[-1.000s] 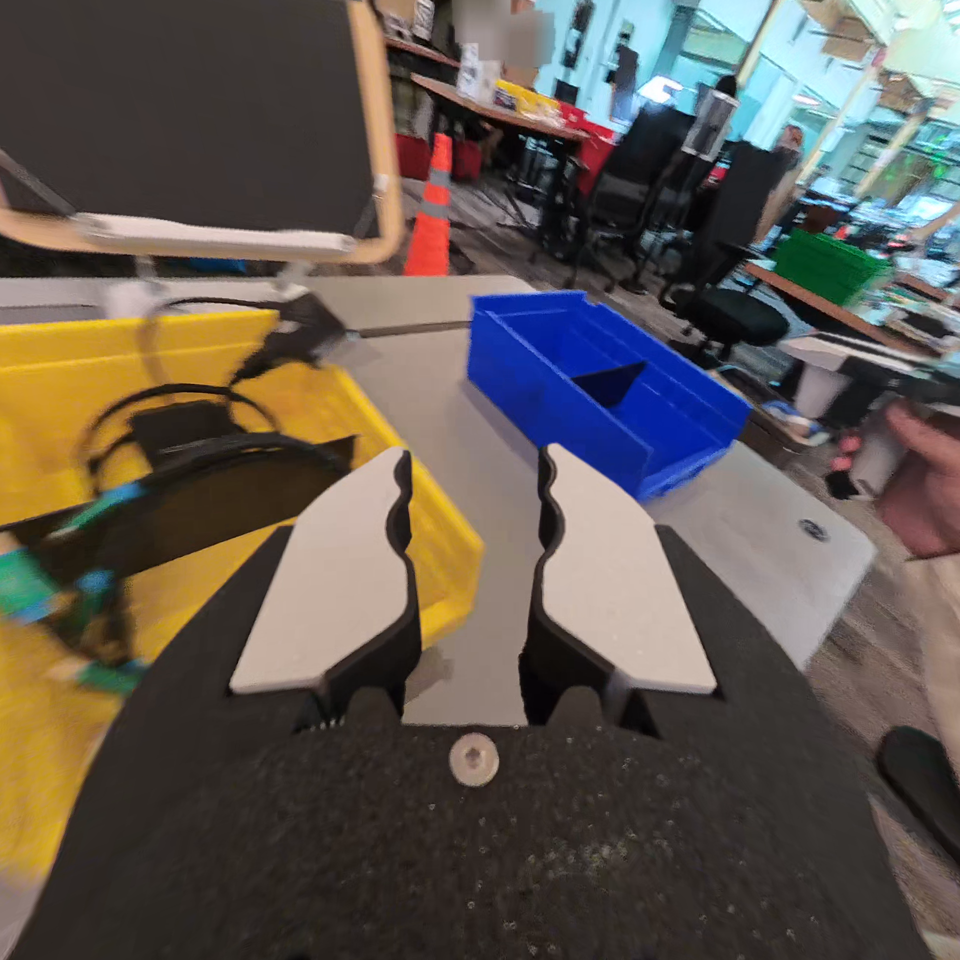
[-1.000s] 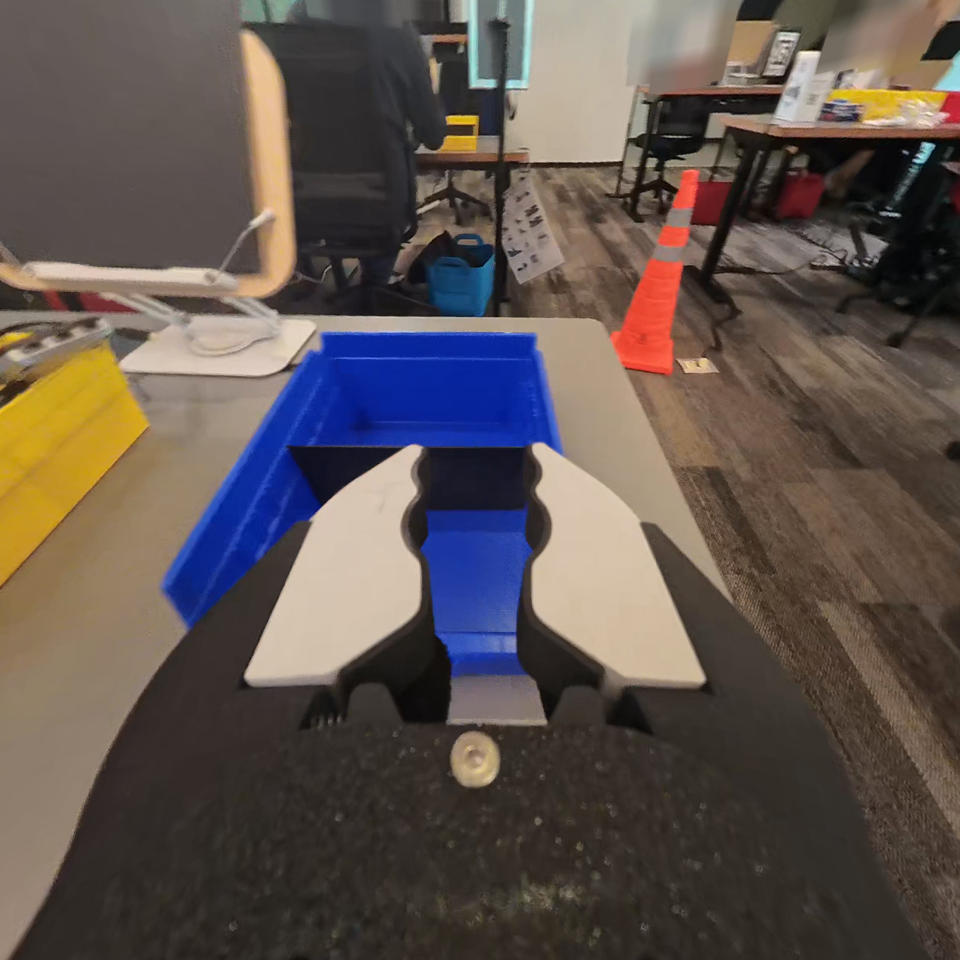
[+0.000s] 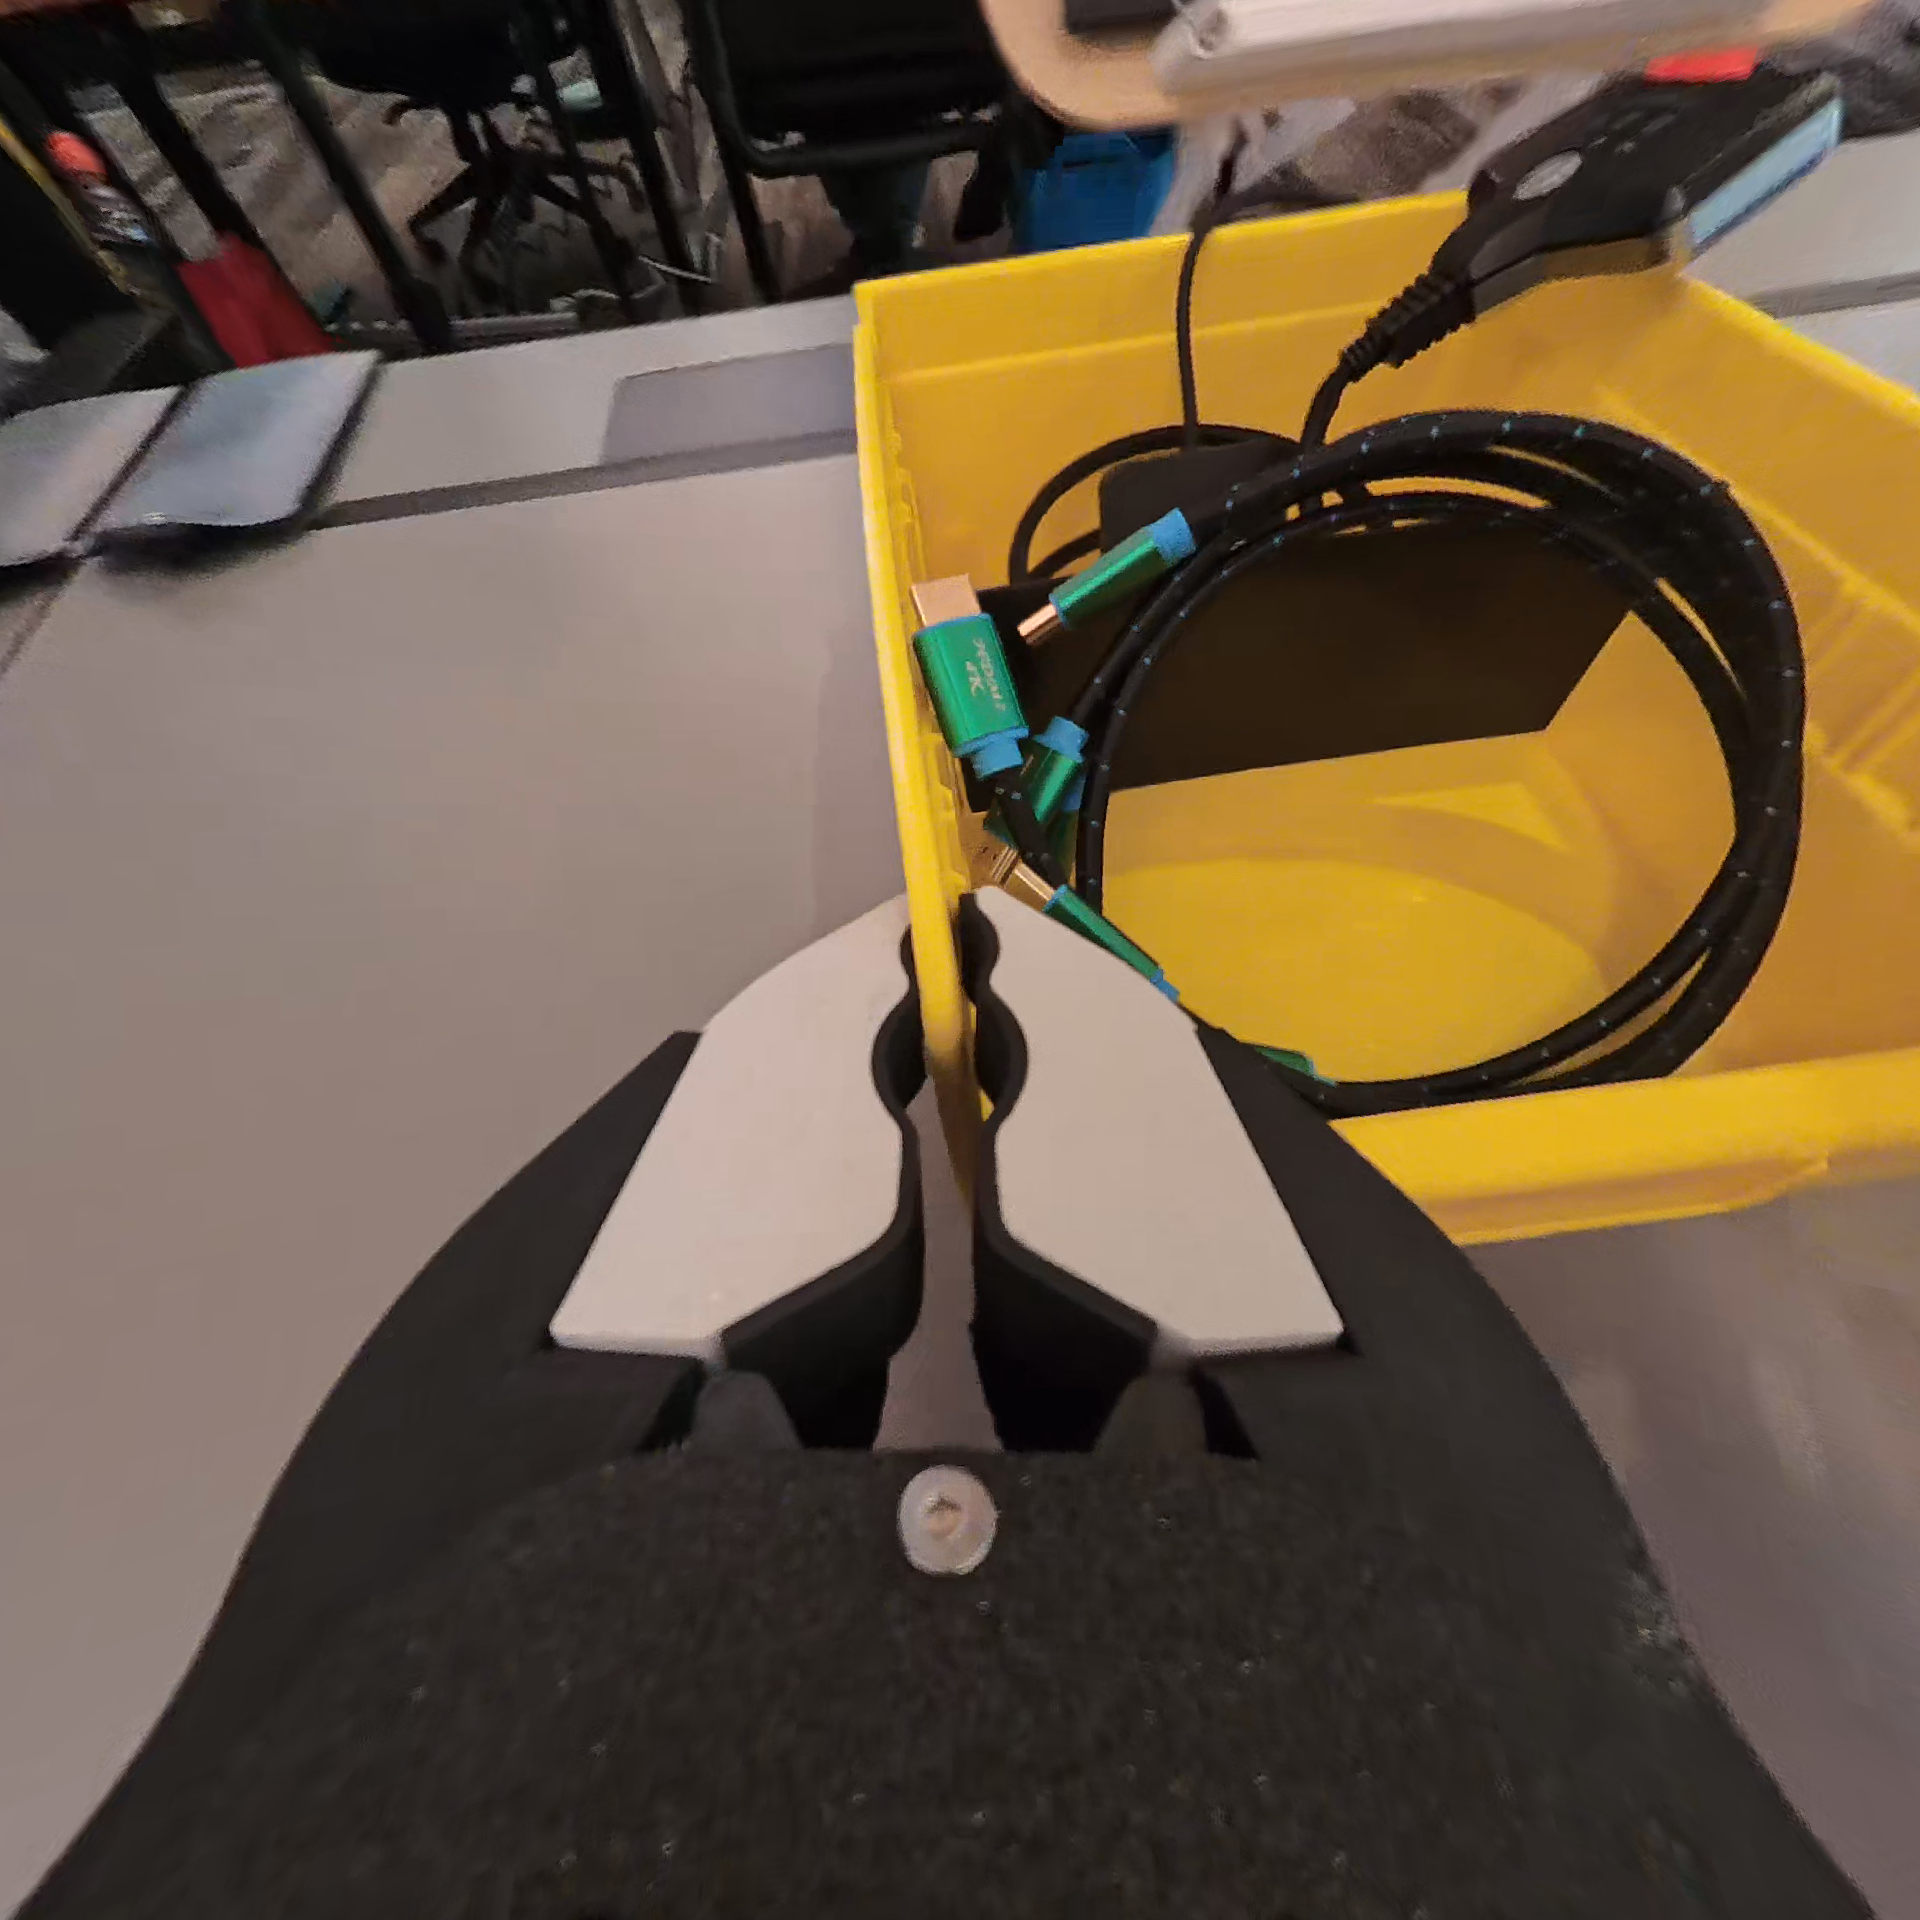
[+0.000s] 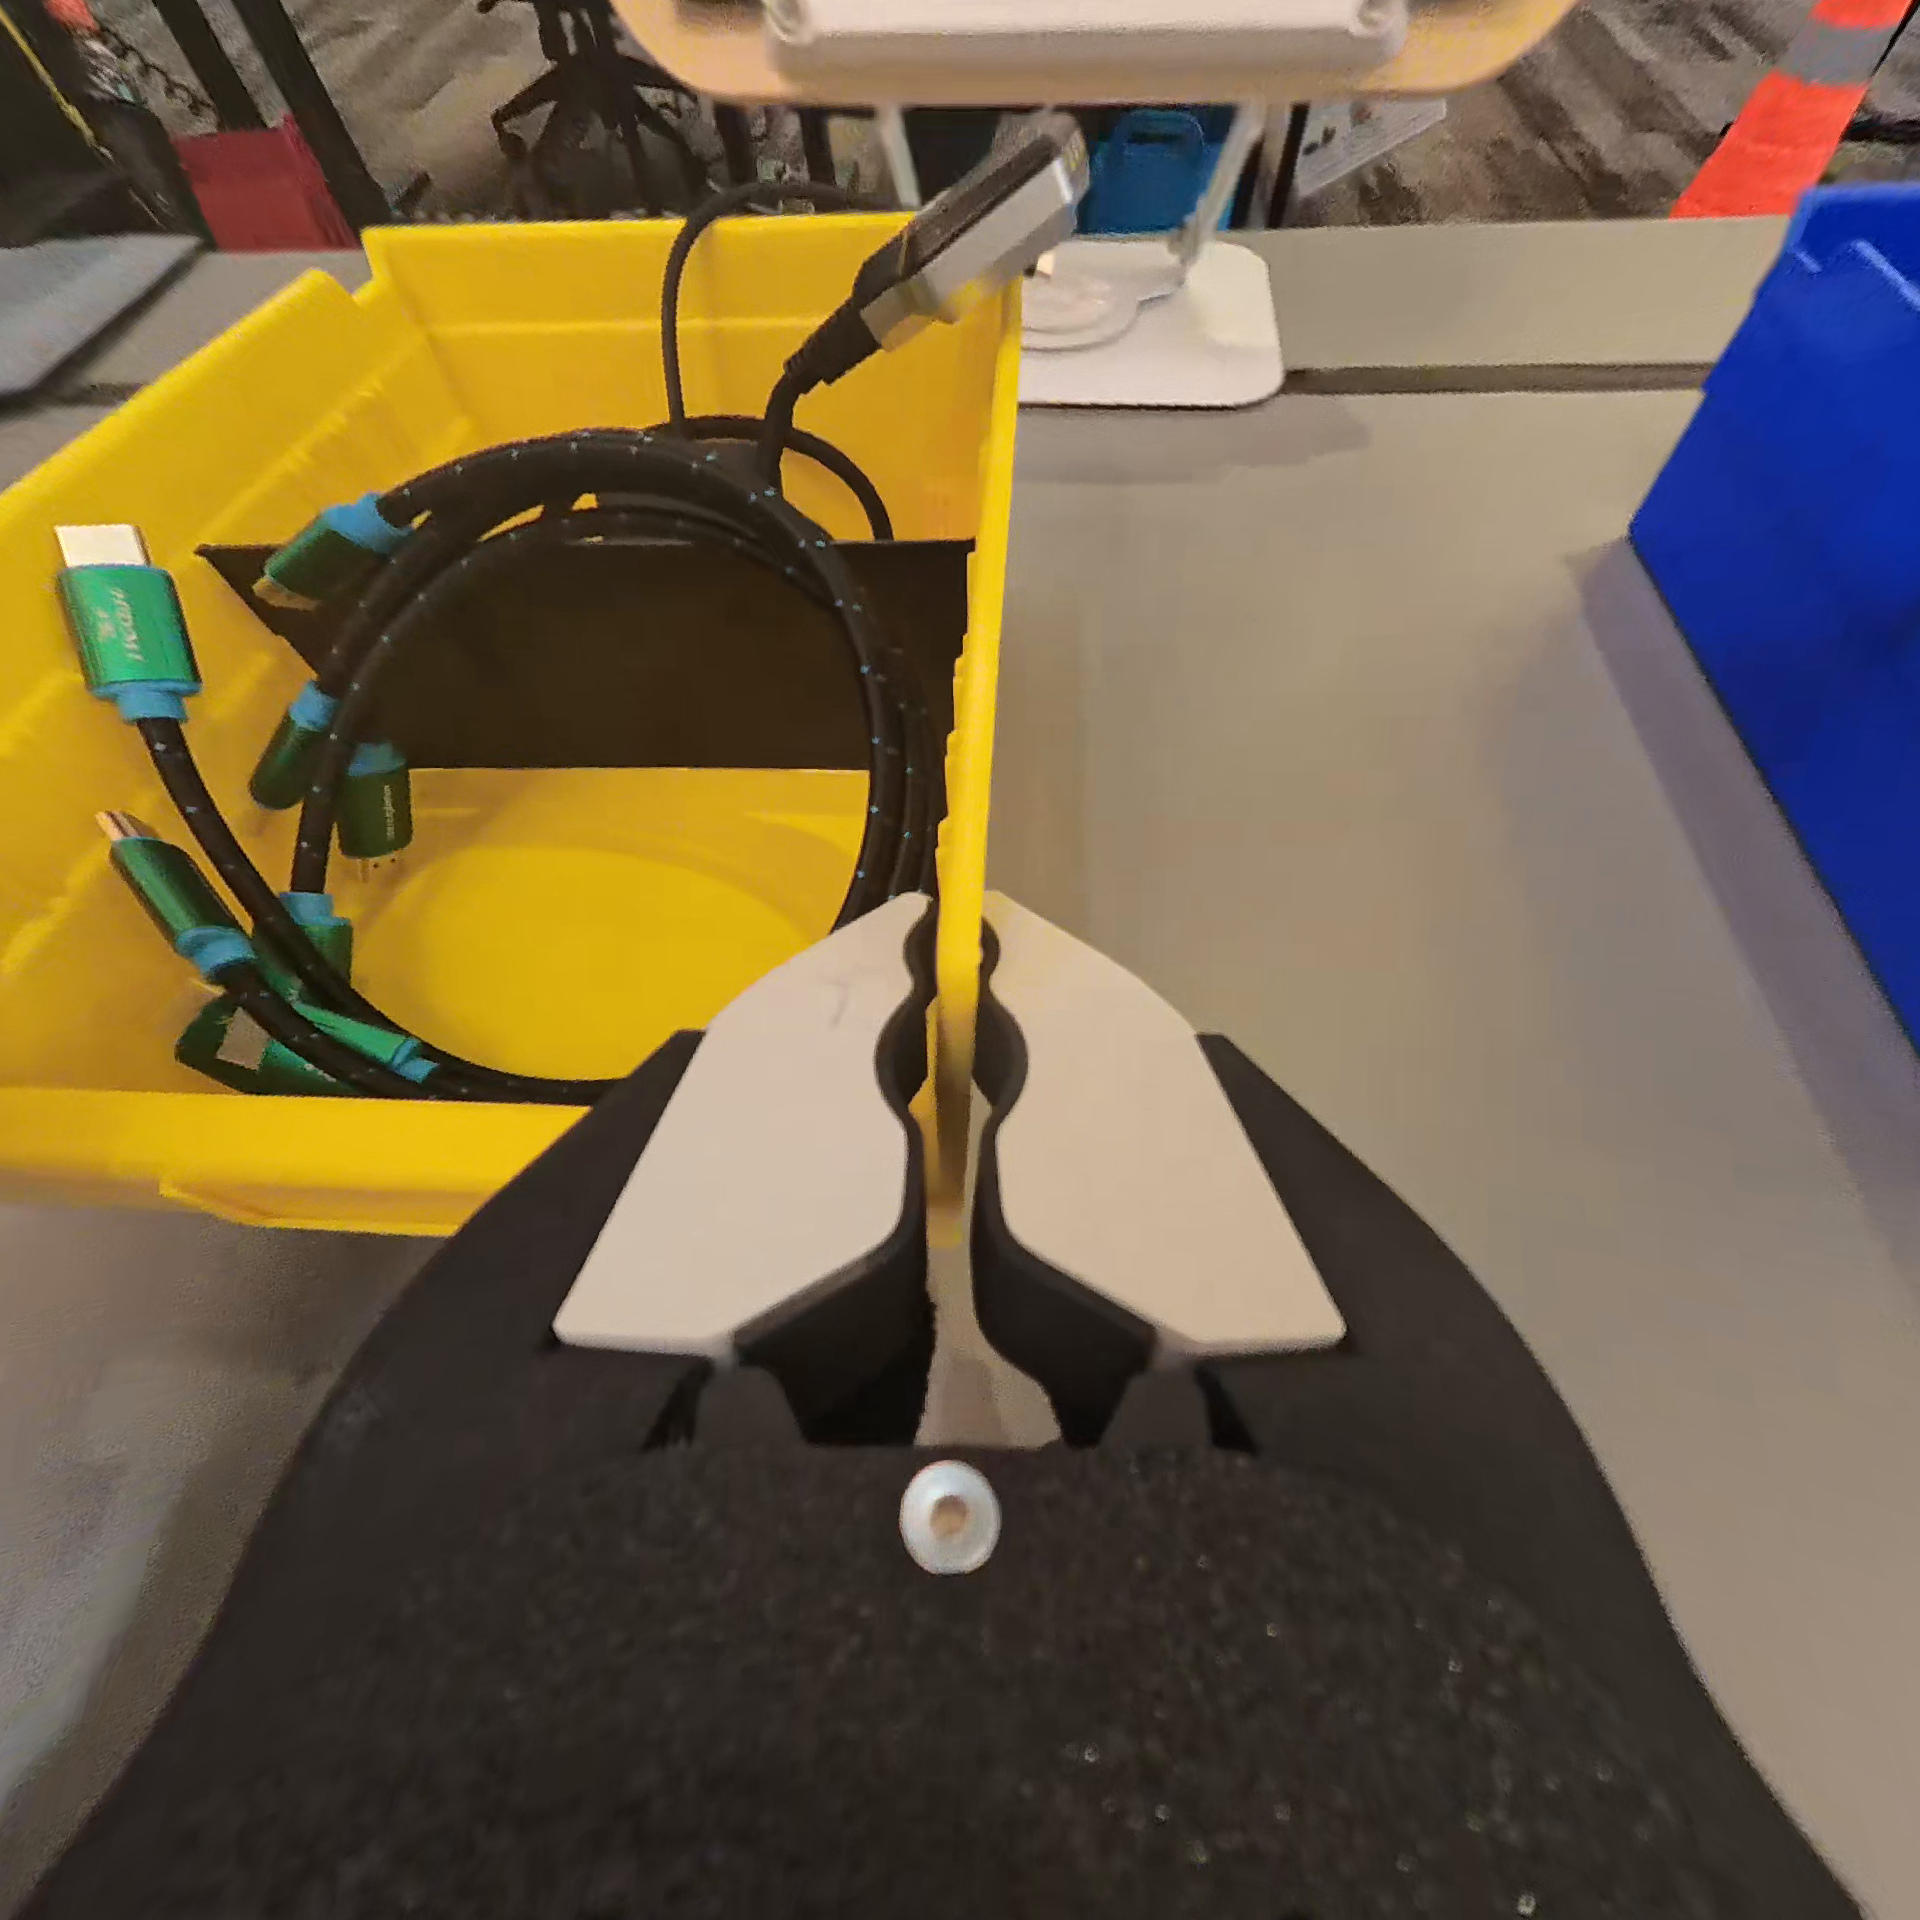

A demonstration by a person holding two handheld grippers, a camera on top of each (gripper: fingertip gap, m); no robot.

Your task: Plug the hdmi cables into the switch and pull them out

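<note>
On the grey surface (image 3: 416, 831), each hand-held gripper pinches a side wall of the yellow bin (image 3: 1662, 1132): the left hand-held gripper (image 3: 940, 914) its left wall, the right hand-held gripper (image 4: 956, 914) its right. Inside lie coiled HDMI cables (image 4: 883, 727); the switch (image 4: 987, 234) rests on the far rim.

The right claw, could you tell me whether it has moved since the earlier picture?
Yes. It left the blue bin, now at its right, and moved left to clamp the yellow bin wall.
</note>
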